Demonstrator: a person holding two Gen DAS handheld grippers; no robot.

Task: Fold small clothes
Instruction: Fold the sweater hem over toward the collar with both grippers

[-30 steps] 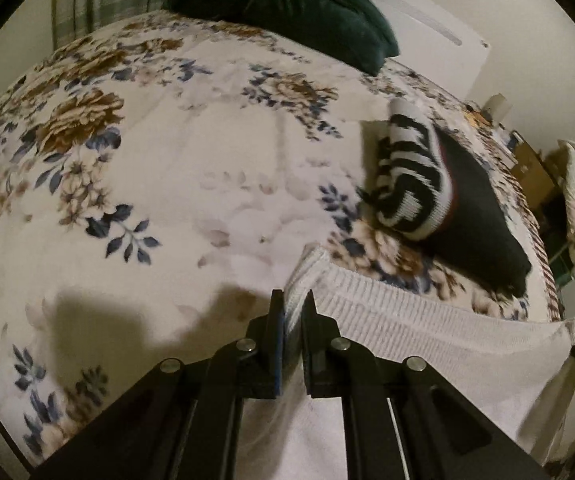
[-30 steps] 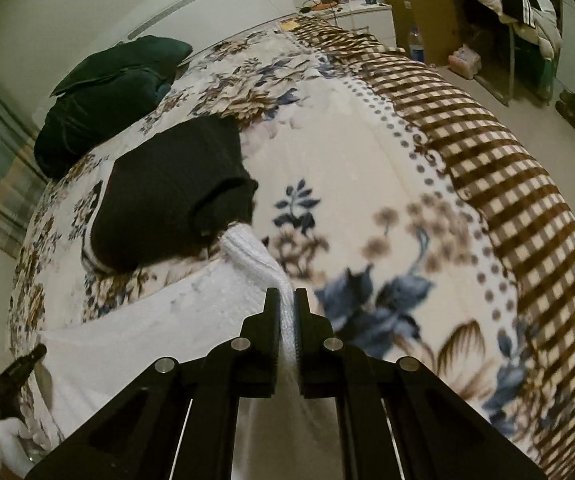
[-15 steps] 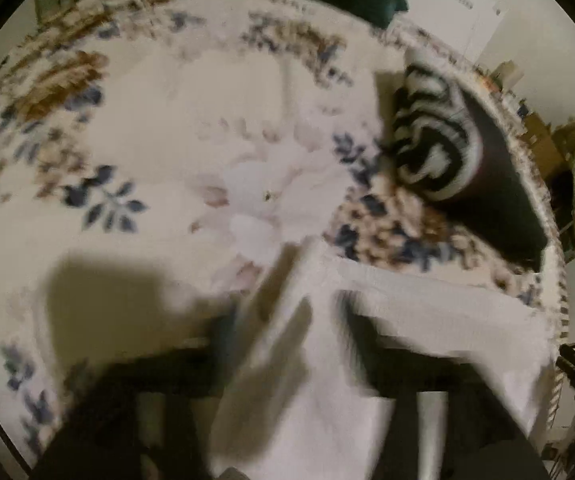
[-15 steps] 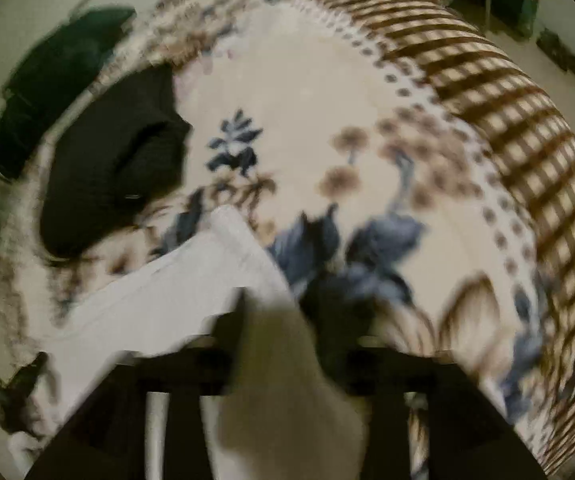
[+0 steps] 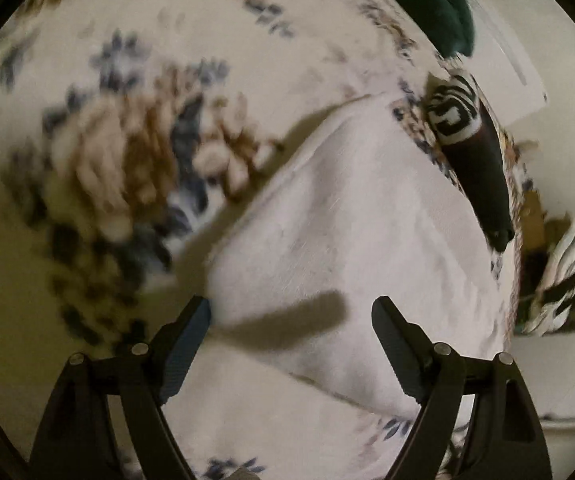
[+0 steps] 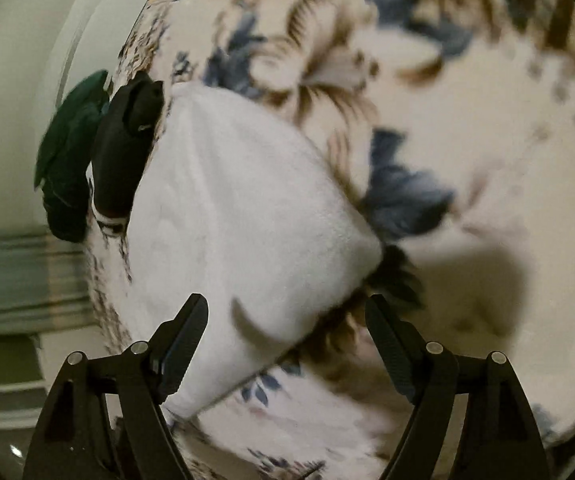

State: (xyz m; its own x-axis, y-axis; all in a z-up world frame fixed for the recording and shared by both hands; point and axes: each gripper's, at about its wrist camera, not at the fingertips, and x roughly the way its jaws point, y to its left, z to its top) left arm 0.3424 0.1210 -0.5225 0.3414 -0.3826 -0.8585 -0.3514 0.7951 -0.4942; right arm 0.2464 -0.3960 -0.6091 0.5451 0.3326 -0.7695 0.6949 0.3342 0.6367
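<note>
While both our jaws have just been opening, left gripper (image 5: 290,308) and right gripper (image 6: 286,306) spread wide, gripping nothing, white garment (image 5: 359,216) folded mid-frame on floral blanket (image 5: 127,160), black garment (image 6: 123,148) at its upper-left corner.

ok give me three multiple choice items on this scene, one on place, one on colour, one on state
1. Where does the white garment lie?
A. on the floral blanket
B. on the floor
C. on a chair

2. What colour is the folded item beside the white garment?
A. red
B. black
C. yellow

3. How do the left gripper and right gripper stand?
A. both shut on the garment
B. one shut, one open
C. both open, gripping nothing

Answers:
1. A, the garment rests flat with floral blanket showing on either side of it.
2. B, the item at the garment's far edge is black in both views.
3. C, both grippers' jaws have just been opening and stand wide apart, the pads clear of the cloth beneath.
</note>
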